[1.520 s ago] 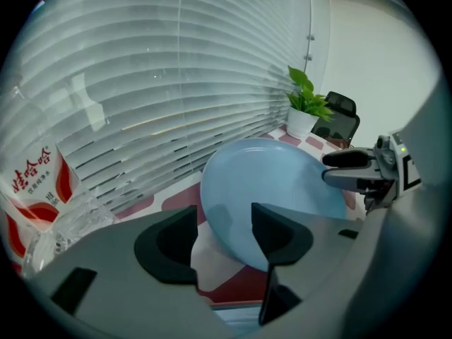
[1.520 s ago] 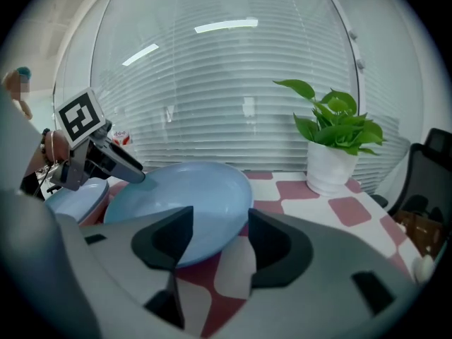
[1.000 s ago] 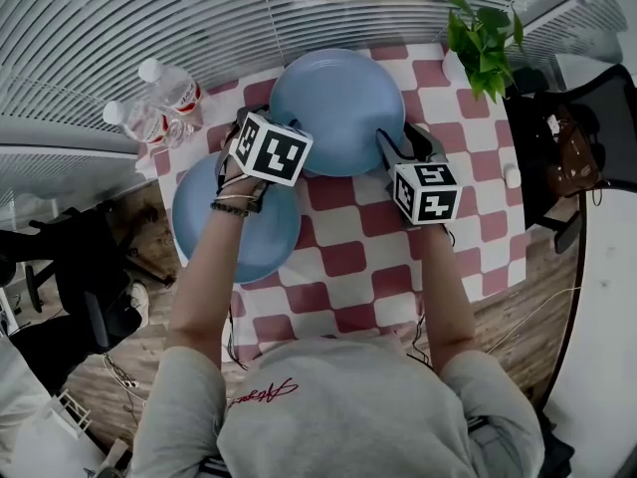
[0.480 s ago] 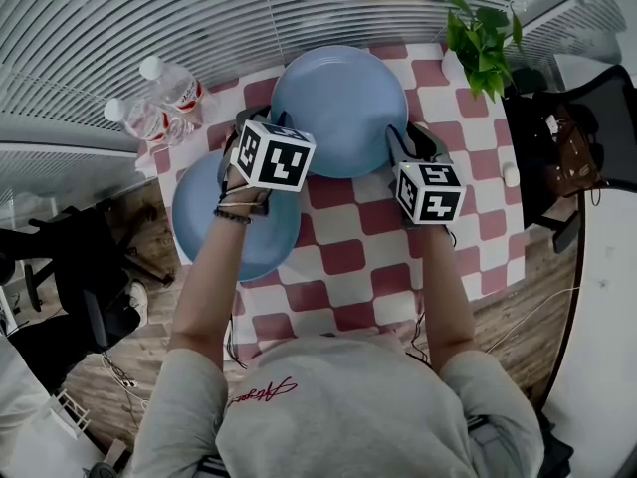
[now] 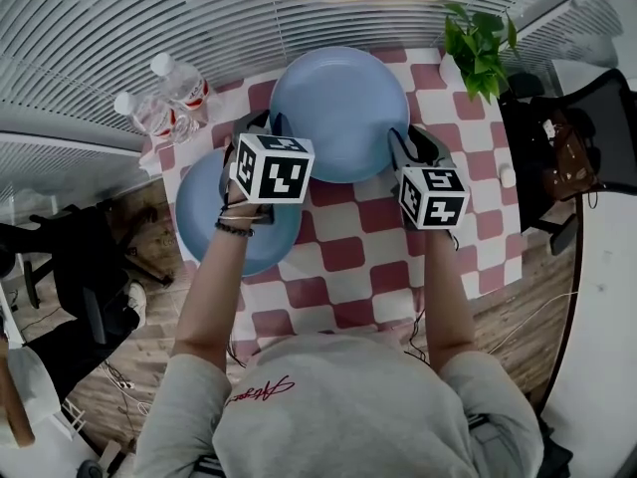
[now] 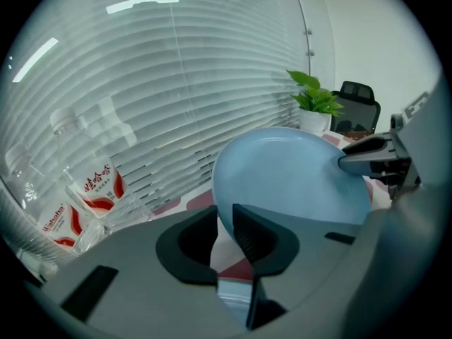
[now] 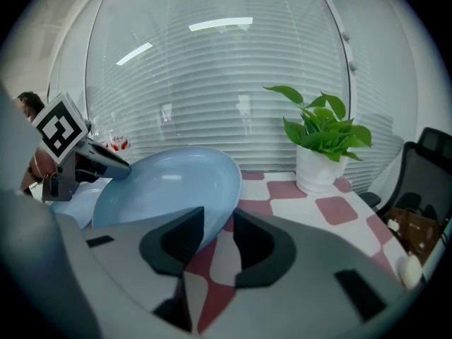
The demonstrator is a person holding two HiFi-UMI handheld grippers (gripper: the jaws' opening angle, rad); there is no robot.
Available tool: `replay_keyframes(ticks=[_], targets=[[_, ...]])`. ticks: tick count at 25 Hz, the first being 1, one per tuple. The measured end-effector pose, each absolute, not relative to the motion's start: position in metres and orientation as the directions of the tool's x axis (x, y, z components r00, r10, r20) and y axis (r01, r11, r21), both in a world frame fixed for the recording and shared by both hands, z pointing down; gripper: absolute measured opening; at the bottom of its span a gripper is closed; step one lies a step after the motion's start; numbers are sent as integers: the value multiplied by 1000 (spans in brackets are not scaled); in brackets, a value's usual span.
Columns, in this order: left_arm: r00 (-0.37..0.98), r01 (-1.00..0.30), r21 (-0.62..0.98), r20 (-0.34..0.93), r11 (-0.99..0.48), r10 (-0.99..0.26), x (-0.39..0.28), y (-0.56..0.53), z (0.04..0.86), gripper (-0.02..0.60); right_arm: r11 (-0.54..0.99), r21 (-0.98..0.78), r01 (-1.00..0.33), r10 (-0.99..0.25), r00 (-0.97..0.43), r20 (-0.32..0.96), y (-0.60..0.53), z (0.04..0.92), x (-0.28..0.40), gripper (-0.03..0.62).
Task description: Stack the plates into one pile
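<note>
Closure of both grippers on the pale blue round plate (image 5: 338, 108). The left gripper (image 6: 224, 224) had just been closing, and its pads pinched the plate's near-left rim. The right gripper (image 7: 219, 228) had also just been closing, more widely set, with the near-right rim caught between its pads. Compared with a second before, both hands had come up slightly. In the two gripper views the plate sat tilted, its far edge apparently clear of the cloth. I judged this to mark the end of grasping and the start of the carry.

The second pale blue plate (image 5: 214, 222) lay flat at the table's left edge, partly under my left forearm. It was the likely base of the pile. The held plate was just beside it and not yet over it, so stacking remained undone.

Surface: a table under a red-and-white checked tablecloth (image 5: 348, 257).

Surroundings:
- Two clear plastic water bottles with red labels (image 5: 164, 103) stood at the far-left corner.
- A green potted plant in a white pot (image 5: 483, 43) stood at the far-right corner.
- White slatted blinds (image 5: 299, 8) ran behind the table.
- A wooden floor (image 5: 149, 357) showed below it.
- A black office chair (image 7: 431, 168) stood to the right.
</note>
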State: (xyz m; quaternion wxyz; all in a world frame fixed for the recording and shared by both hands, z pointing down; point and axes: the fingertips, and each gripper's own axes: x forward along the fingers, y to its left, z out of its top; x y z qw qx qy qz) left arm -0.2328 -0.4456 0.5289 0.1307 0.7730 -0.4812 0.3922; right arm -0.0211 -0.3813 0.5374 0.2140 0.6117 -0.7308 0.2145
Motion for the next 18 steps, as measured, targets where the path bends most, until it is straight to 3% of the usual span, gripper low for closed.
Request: replay_keyframes(ticks=[18], targets=[[202, -908, -137, 686, -396, -699, -283, -389, 486, 78, 236, -37, -971, -818, -219, 532, -357, 495, -62, 121]])
